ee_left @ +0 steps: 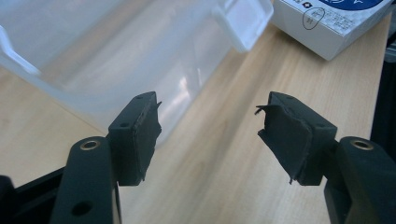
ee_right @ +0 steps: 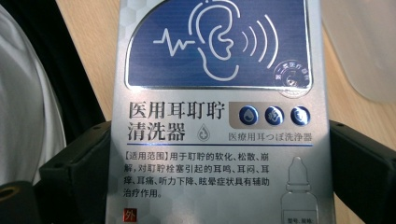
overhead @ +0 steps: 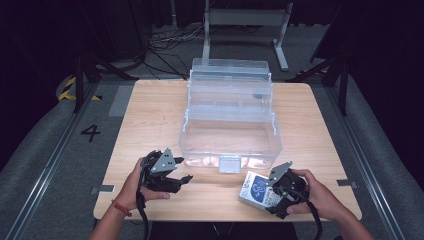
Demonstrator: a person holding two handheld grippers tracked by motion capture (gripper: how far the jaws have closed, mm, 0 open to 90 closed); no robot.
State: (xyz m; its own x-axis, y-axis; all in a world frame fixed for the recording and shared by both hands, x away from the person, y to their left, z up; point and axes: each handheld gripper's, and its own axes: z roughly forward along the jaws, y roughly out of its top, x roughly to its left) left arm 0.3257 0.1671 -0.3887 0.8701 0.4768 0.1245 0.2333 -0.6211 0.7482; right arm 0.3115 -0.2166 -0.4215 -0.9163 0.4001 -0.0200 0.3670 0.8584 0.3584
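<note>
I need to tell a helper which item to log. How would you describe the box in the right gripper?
On the wooden table, in front of the clear plastic bin, the right gripper holds a small flat box near the front edge. It is silver-white, with a blue panel showing an ear and sound waves.
</note>
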